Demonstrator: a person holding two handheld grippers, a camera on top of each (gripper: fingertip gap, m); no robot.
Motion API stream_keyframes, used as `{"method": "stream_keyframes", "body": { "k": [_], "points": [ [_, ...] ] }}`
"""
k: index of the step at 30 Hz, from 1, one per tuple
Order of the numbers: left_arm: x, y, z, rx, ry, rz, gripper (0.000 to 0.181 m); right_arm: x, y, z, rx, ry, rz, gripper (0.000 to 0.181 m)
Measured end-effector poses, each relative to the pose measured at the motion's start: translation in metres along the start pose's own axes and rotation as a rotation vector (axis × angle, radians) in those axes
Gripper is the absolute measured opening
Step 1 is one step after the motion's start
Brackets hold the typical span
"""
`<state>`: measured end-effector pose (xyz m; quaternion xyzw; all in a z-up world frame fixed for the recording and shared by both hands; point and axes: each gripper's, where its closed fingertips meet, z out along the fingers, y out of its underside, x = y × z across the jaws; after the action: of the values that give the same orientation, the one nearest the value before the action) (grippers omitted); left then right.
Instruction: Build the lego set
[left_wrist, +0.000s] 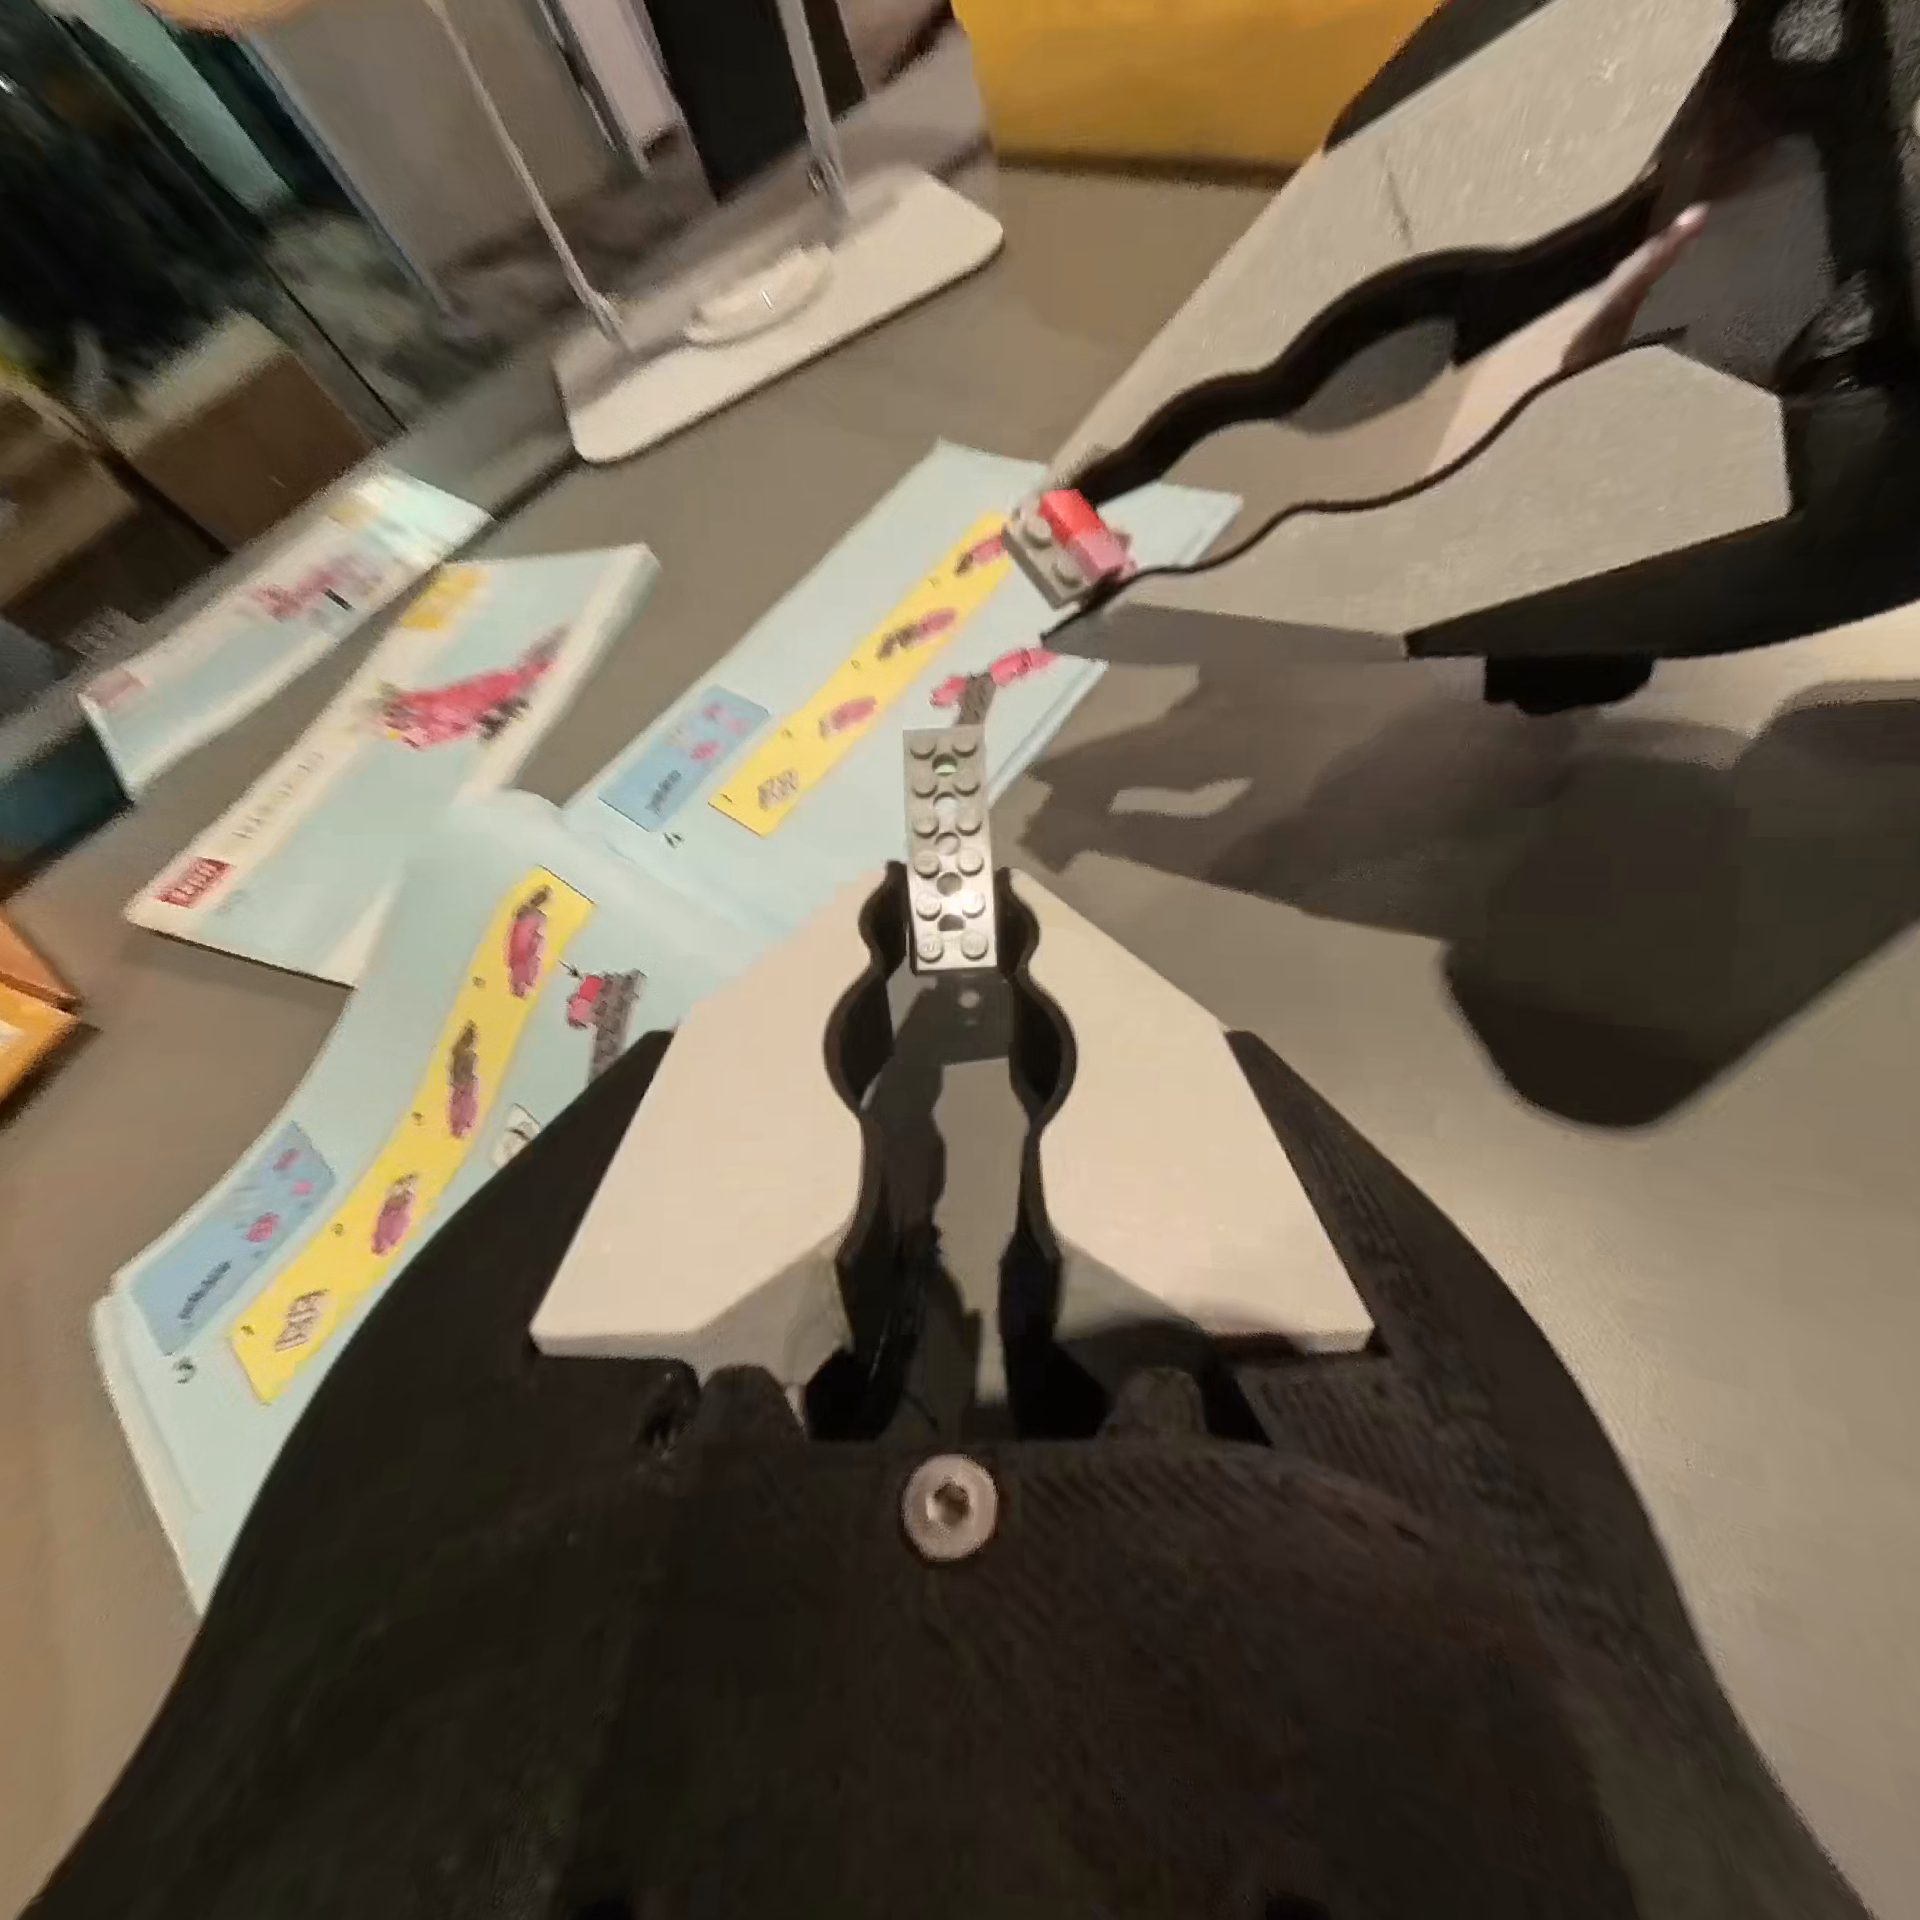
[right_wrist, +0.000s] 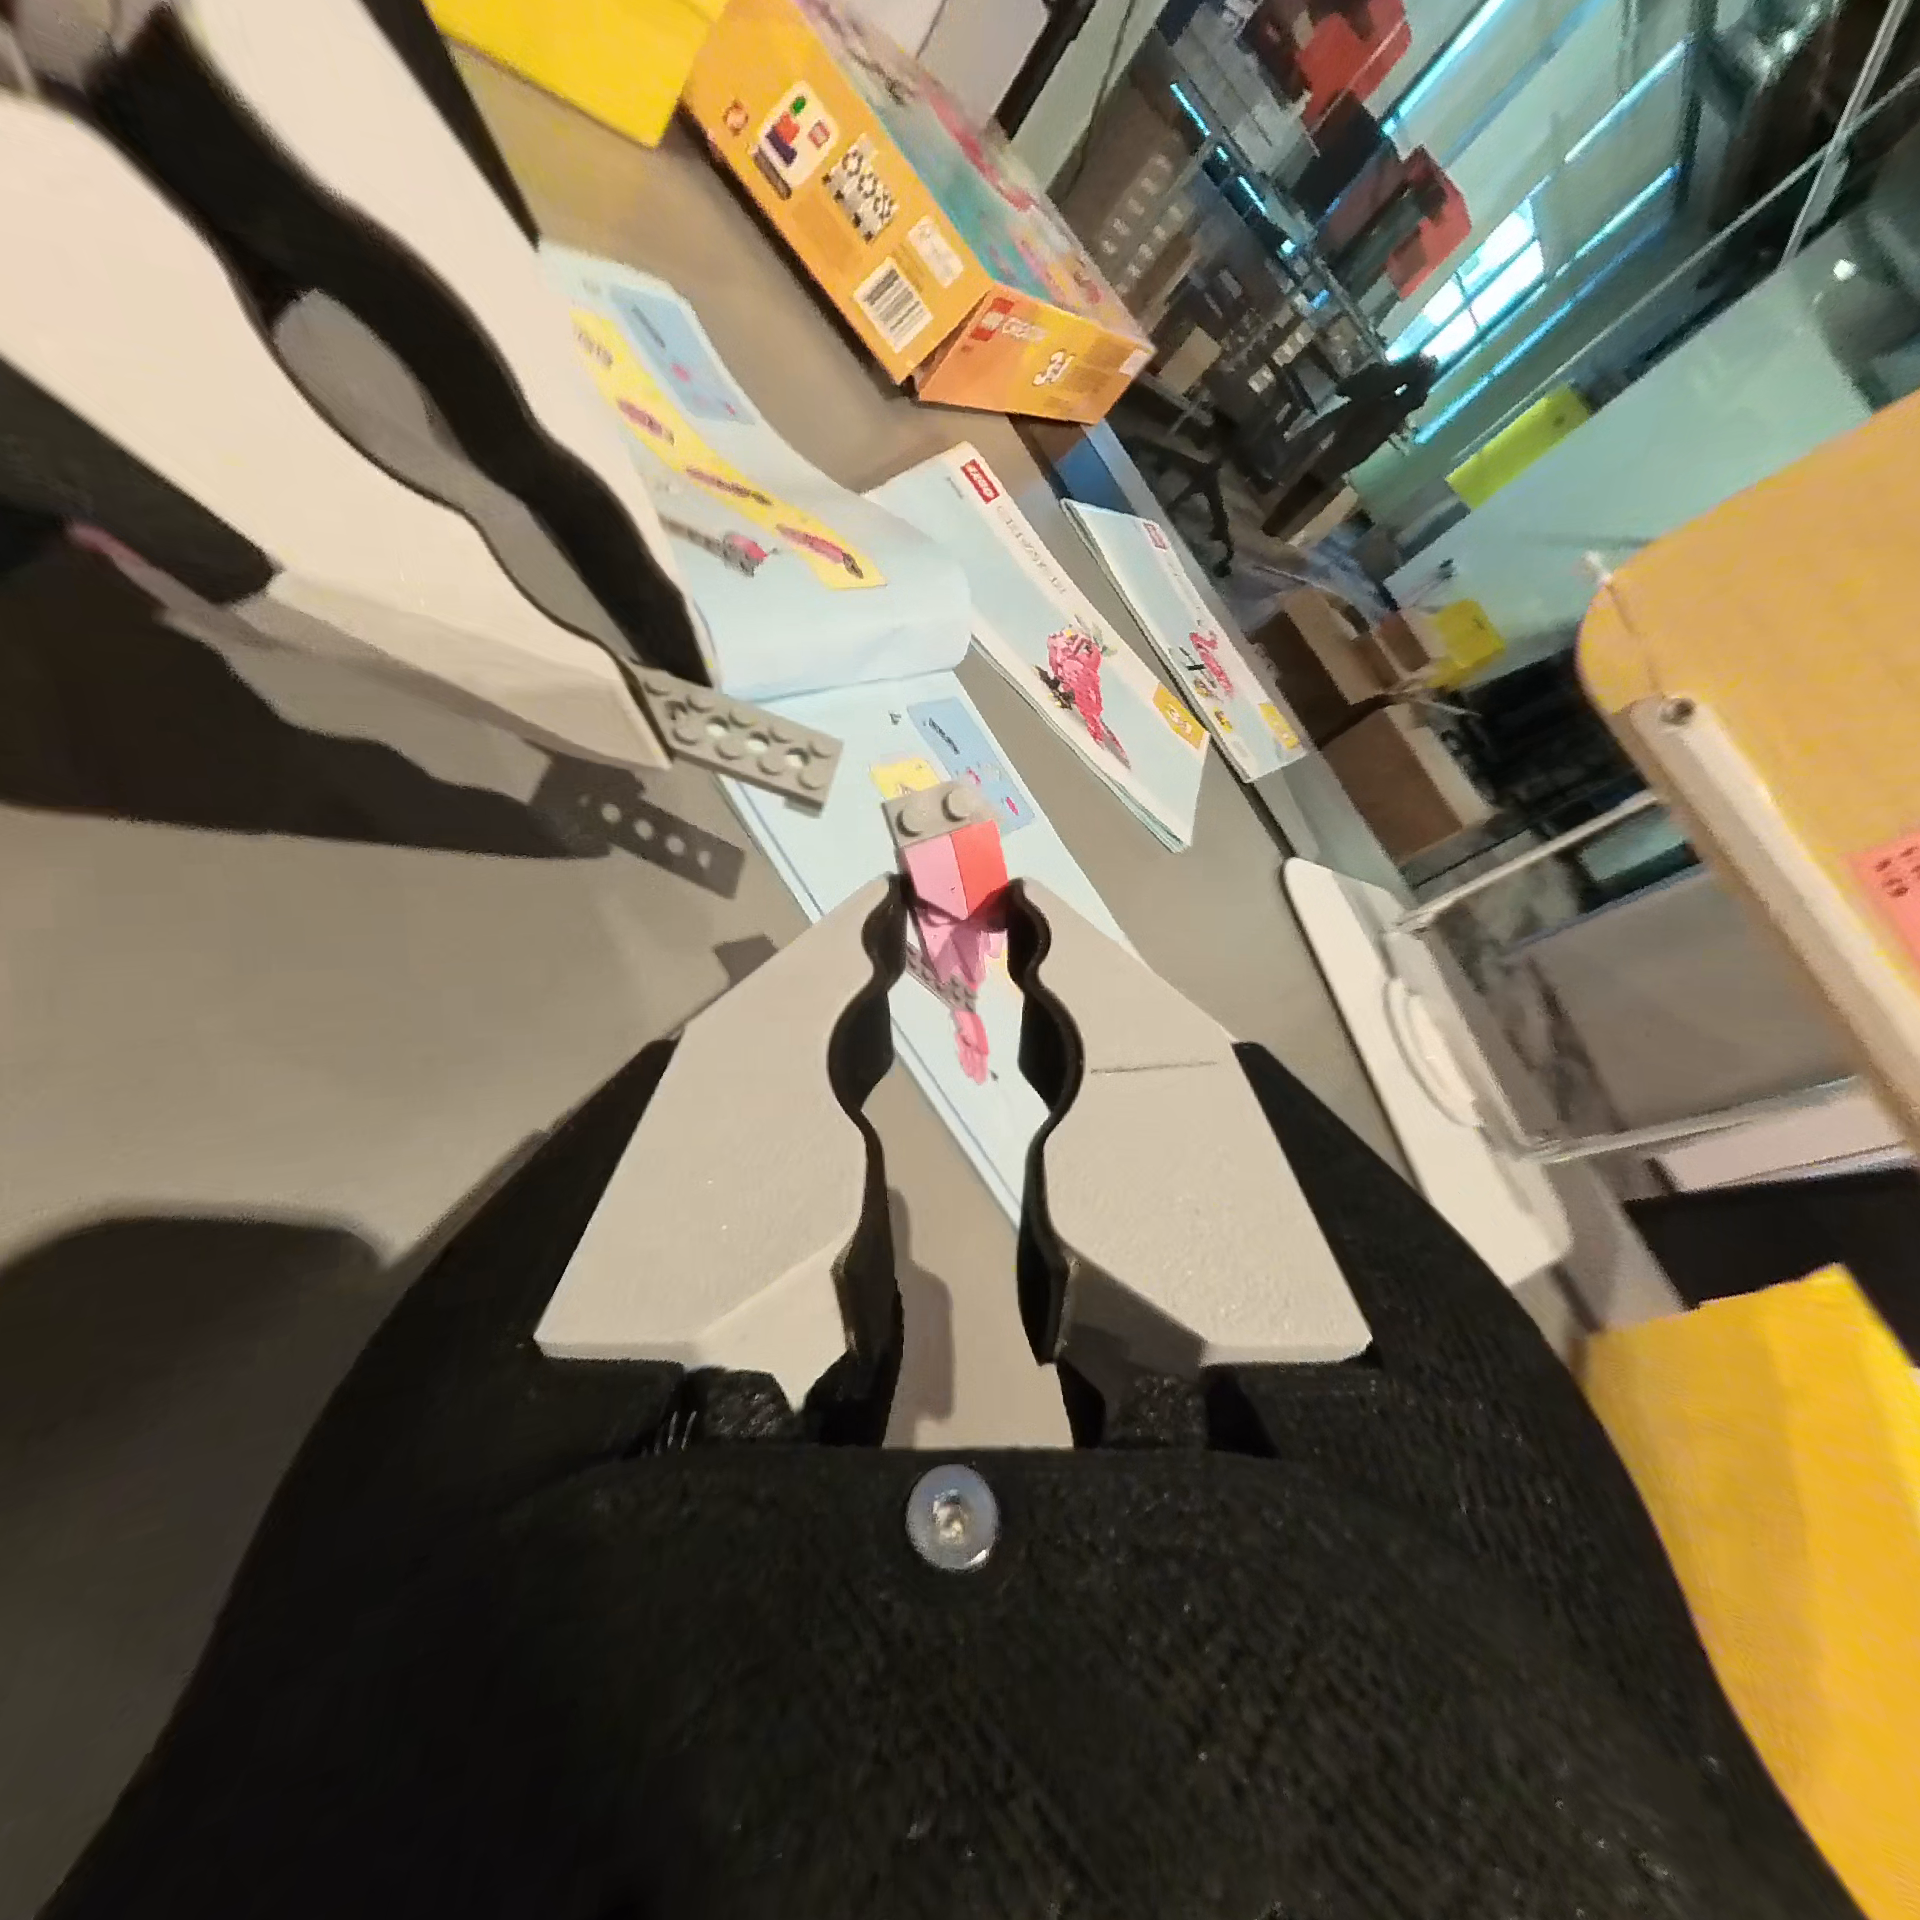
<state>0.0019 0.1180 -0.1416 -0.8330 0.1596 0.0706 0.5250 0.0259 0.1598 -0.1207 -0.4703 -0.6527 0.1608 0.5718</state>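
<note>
With both pieces held clear above the bench, the left gripper (left_wrist: 948, 914) pinches one end of the long grey plate (left_wrist: 945, 842) and the right gripper (right_wrist: 951, 904) clamps the small pink-and-red sub-assembly (right_wrist: 951, 847), so joining comes next, needing studs aligned before pressing; the orange box (right_wrist: 914, 229) at the bench's far edge hides its contents.

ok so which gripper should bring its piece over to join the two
Probably the right gripper: its small pink and red brick assembly is the lighter piece, held above the table. The left gripper can hold the long grey plate steady, studs exposed.
</note>
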Motion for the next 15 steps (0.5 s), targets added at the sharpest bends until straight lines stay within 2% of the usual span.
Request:
{"method": "stream_keyframes", "body": {
  "k": [3, 8, 15],
  "points": [
    [-0.005, -0.010, -0.001, 0.059, -0.066, 0.053, 0.015, -0.004, -0.003, 0.002, 0.012, -0.029, 0.092, 0.017],
    [-0.004, -0.024, -0.008, 0.151, -0.127, 0.131, 0.015, -0.008, -0.005, 0.003, 0.009, -0.028, 0.087, 0.017],
    [-0.004, -0.012, -0.005, 0.083, -0.095, 0.167, 0.015, 0.011, 0.016, 0.002, -0.081, 0.023, 0.099, 0.017]
  ]
}}
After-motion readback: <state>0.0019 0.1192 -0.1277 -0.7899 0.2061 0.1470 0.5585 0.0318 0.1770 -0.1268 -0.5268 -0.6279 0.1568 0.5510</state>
